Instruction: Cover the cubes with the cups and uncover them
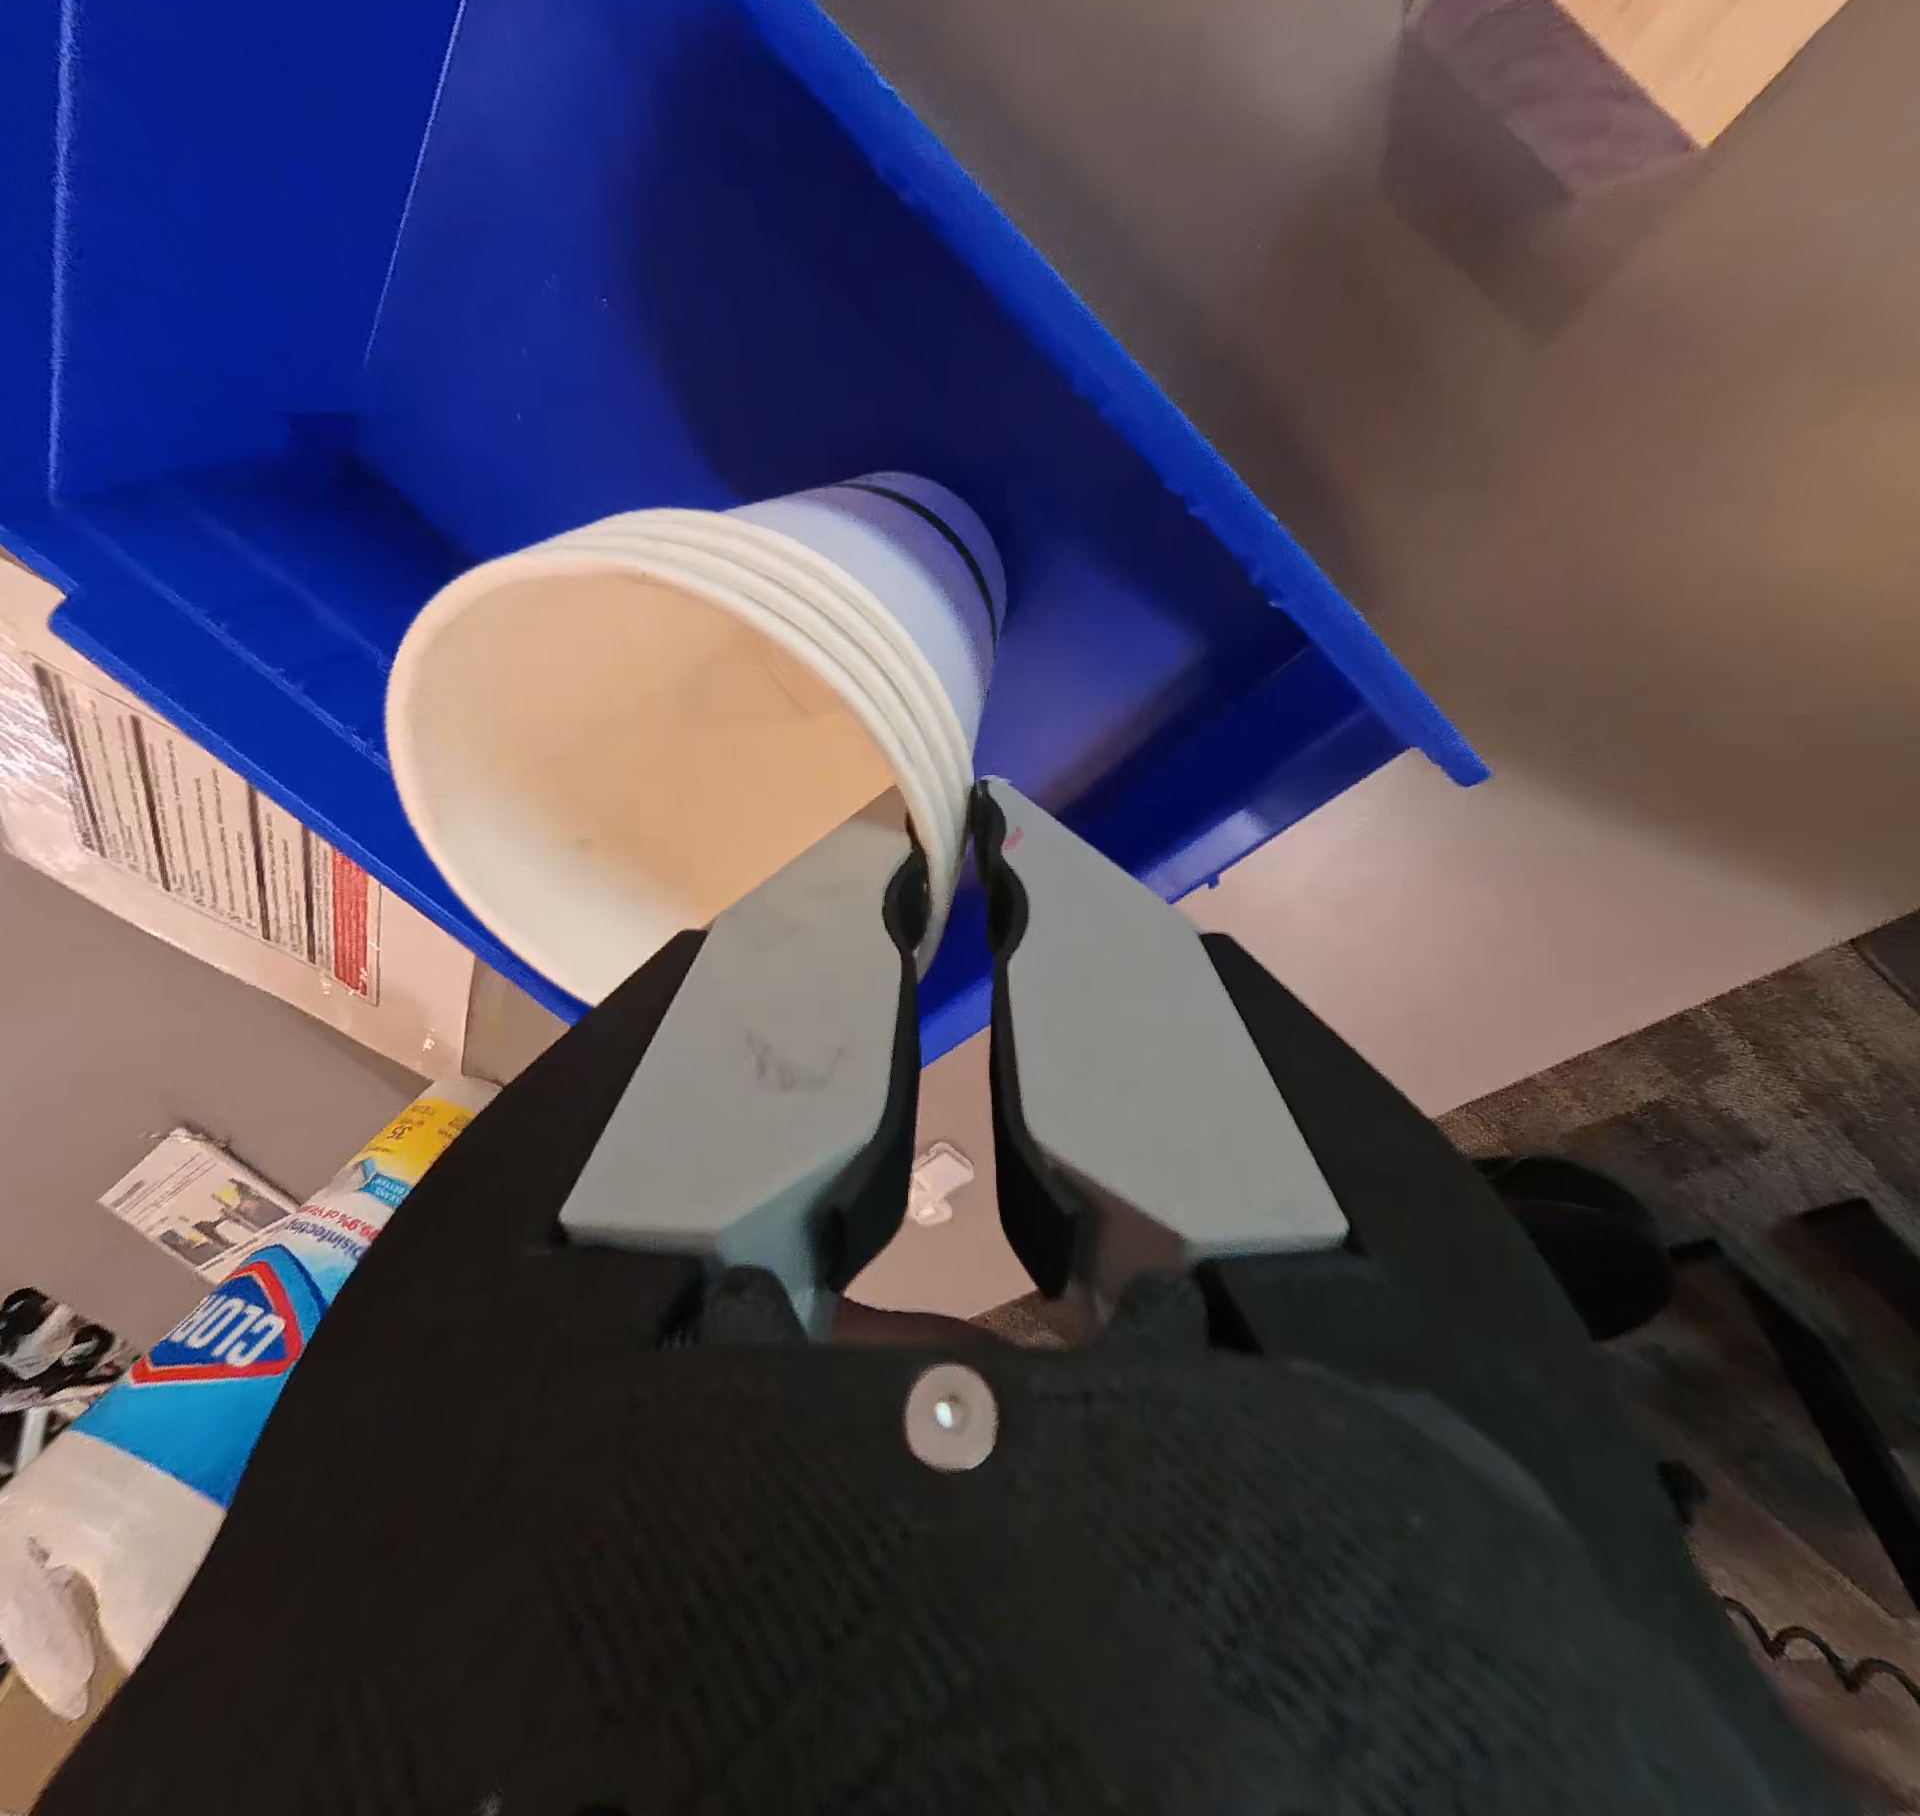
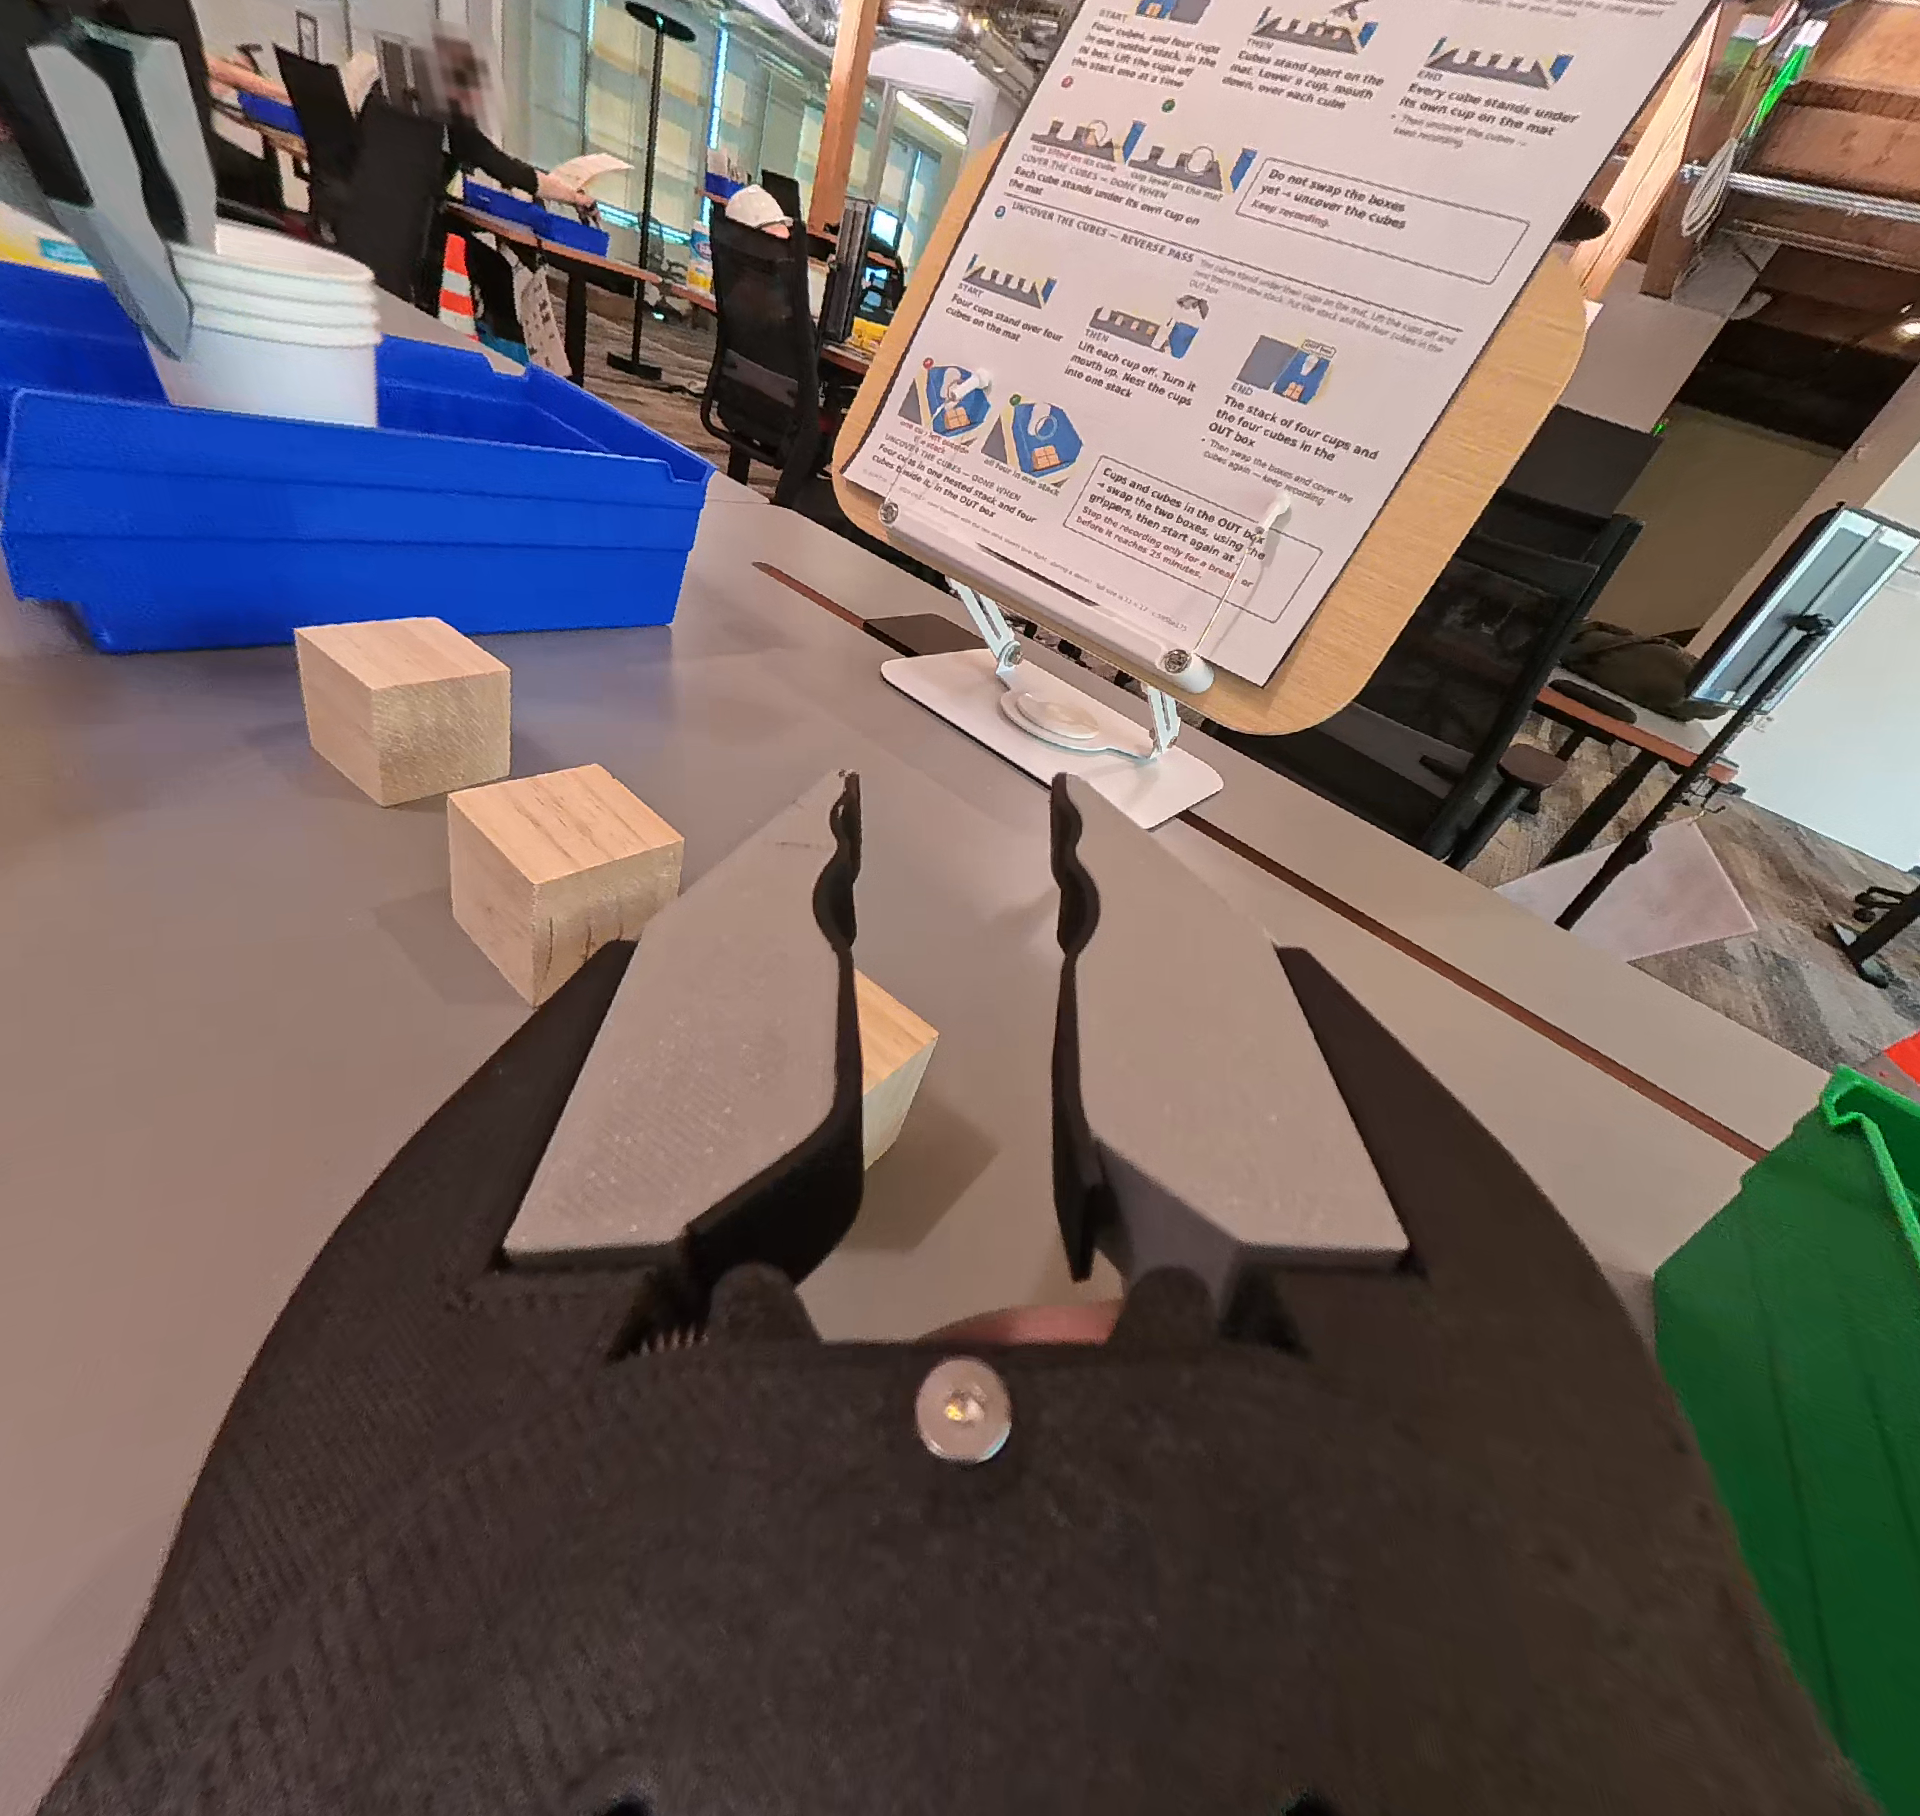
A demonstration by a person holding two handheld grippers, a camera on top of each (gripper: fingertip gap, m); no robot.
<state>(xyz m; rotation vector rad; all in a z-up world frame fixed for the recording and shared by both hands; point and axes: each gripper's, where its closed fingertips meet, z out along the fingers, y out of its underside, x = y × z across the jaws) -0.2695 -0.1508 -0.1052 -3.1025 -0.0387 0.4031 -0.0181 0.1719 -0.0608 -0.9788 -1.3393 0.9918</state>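
Grey table; left gripper [image 1: 951, 831] pinching stacked cups' [image 1: 686, 717] rim, right gripper [image 2: 951, 810] spread, bare.

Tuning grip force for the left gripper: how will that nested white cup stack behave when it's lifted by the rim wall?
The cup stack looks like thin paper, so probably light and easily crushed. The left gripper pinches only one side of the rims, so the stack may tilt or swing. Four nested rims show; lower cups could slip off.
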